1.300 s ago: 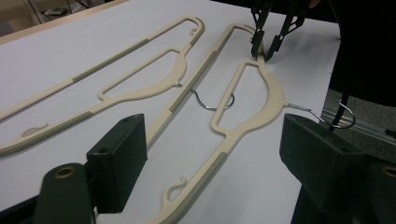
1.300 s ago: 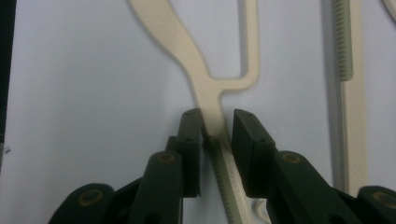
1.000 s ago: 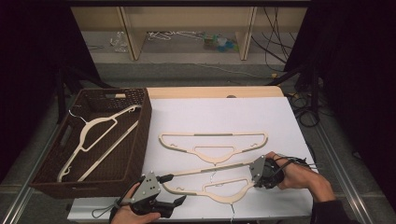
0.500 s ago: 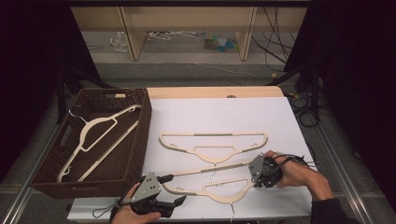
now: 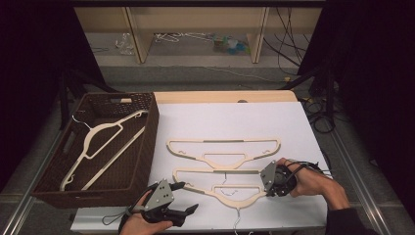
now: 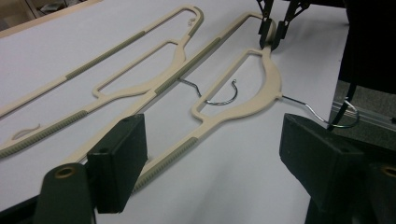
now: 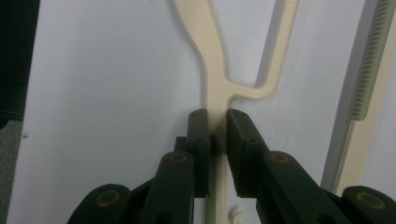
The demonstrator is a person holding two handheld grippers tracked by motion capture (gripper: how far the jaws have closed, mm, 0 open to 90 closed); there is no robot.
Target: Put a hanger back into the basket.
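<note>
Two cream plastic hangers lie on the white table. The near hanger (image 5: 230,196) has its wire hook toward the front edge. My right gripper (image 5: 266,182) is shut on that hanger's right arm; in the right gripper view the pads (image 7: 201,126) pinch the cream bar (image 7: 201,37), and the jaws have just been closing on it. My left gripper (image 5: 188,198) stands open at the hanger's left end. Its wide jaws (image 6: 215,137) frame the hanger (image 6: 268,88) without touching it. The far hanger (image 5: 222,142) lies free behind.
A dark wicker basket (image 5: 149,132) stands at the left with a third cream hanger (image 5: 98,139) inside. The table's front edge is close to both hands. Shelves and cables are on the floor beyond the table.
</note>
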